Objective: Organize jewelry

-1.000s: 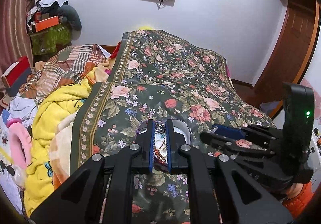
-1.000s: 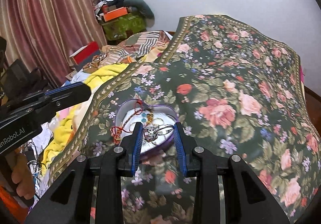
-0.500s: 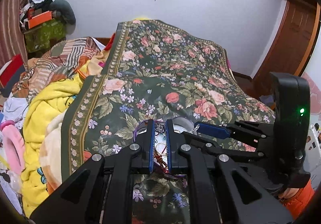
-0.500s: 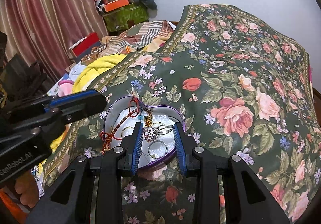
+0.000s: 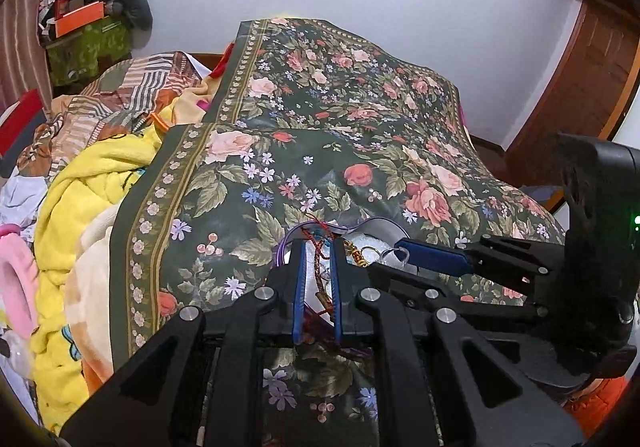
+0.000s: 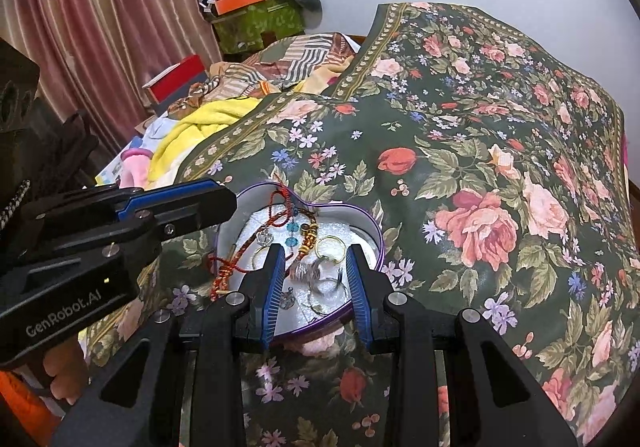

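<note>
Left view: I look down along the left gripper (image 5: 317, 247), close over the tin (image 5: 374, 226), facing the far wall.
Right view: I look down along the right gripper (image 6: 315, 251), close over the tin (image 6: 362, 215).
Shared: tin, bedspread (image 6: 460, 119), each other's gripper.

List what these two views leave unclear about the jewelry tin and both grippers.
- Heart-shaped tin: left wrist view, near part hidden behind both grippers.
- Left gripper: nearly shut around a red cord; whether it grips is unclear.
- Right gripper: whether it pinches the silver rings is unclear.
- Small charms: too small to identify.
</note>
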A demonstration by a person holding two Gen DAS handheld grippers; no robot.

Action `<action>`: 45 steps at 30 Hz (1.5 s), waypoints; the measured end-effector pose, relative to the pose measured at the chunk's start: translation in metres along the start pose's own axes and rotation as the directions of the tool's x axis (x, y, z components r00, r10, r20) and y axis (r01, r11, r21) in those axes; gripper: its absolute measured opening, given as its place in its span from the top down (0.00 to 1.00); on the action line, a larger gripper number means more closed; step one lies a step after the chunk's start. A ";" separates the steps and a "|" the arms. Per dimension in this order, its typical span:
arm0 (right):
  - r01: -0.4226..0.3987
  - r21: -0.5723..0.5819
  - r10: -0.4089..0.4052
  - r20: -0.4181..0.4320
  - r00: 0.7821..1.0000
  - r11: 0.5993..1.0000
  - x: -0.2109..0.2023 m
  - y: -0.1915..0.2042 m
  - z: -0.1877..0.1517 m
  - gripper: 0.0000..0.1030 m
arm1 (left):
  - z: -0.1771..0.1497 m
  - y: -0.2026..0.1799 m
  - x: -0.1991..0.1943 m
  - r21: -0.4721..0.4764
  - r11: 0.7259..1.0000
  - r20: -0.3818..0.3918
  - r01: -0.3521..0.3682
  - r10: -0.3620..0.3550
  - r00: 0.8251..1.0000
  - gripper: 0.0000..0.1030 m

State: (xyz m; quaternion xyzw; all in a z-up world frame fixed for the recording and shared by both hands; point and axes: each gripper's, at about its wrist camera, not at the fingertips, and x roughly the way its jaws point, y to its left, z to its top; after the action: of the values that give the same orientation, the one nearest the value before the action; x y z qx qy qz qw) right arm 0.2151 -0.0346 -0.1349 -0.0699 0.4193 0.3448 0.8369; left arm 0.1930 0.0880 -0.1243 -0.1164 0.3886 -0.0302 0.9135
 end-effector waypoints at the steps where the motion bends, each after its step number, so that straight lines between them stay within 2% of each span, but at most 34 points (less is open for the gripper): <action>1: 0.000 0.001 0.000 0.003 1.000 1.000 -0.001 0.001 0.000 0.72 | 0.001 0.000 -0.001 -0.001 1.000 0.001 -0.002 0.002 1.000 0.92; 5: 0.003 0.001 -0.003 0.033 0.999 1.000 -0.016 0.003 0.003 0.72 | 0.003 -0.001 -0.011 -0.002 1.000 0.015 -0.006 0.006 1.000 0.92; 10: 0.015 0.017 -0.017 0.112 0.994 1.000 -0.050 0.003 0.010 0.72 | 0.008 -0.010 -0.036 0.019 1.000 0.066 -0.023 0.022 0.998 0.92; 17: 0.023 0.040 -0.033 0.263 0.964 0.999 -0.118 0.011 0.015 0.72 | 0.014 -0.033 -0.087 0.061 0.997 0.178 -0.046 0.034 0.983 0.92; 21: 0.027 0.033 -0.037 0.357 0.933 0.999 -0.161 0.024 0.009 0.72 | 0.013 -0.047 -0.123 0.086 0.995 0.254 -0.060 0.036 0.966 0.92; 25: 0.026 0.025 -0.035 0.433 0.901 0.999 -0.194 0.036 0.001 0.72 | 0.007 -0.061 -0.162 0.099 0.992 0.334 -0.078 0.040 0.942 0.90; 30: 0.026 0.021 -0.033 0.505 0.863 0.999 -0.227 0.052 -0.012 0.71 | -0.005 -0.075 -0.203 0.109 0.988 0.425 -0.112 0.056 0.903 0.77; 32: 0.042 0.023 -0.048 0.528 0.848 0.999 -0.237 0.057 -0.017 0.58 | -0.012 -0.080 -0.218 0.112 0.984 0.463 -0.139 0.073 0.883 0.71; 34: 0.066 0.030 -0.071 0.557 0.828 0.997 -0.245 0.062 -0.023 0.49 | -0.020 -0.087 -0.233 0.115 0.980 0.499 -0.165 0.087 0.862 0.61; 36: 0.087 0.036 -0.092 0.578 0.811 0.996 -0.252 0.066 -0.027 0.42 | -0.026 -0.091 -0.245 0.114 0.977 0.528 -0.182 0.096 0.844 0.45; 37: 0.095 0.042 -0.101 0.586 0.804 0.995 -0.255 0.067 -0.028 0.38 | -0.029 -0.092 -0.250 0.112 0.976 0.541 -0.185 0.096 0.836 0.43; 41: 0.123 0.072 -0.141 0.619 0.773 0.990 -0.263 0.070 -0.034 0.17 | -0.036 -0.093 -0.263 0.100 0.978 0.561 -0.184 0.098 0.822 0.29; 43: 0.145 0.081 -0.164 0.628 0.761 0.986 -0.265 0.071 -0.035 0.14 | -0.037 -0.092 -0.266 0.093 0.978 0.567 -0.185 0.100 0.818 0.26; 45: 0.164 0.082 -0.178 0.635 0.752 0.983 -0.266 0.074 -0.037 0.09 | -0.039 -0.091 -0.269 0.083 0.979 0.572 -0.186 0.106 0.813 0.18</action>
State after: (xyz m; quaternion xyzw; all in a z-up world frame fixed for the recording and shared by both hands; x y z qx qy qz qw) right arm 0.0341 -0.1319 0.0540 0.0227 0.1049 0.2655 0.9581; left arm -0.0186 0.0313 0.0601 -0.0280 0.1060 0.0497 0.9927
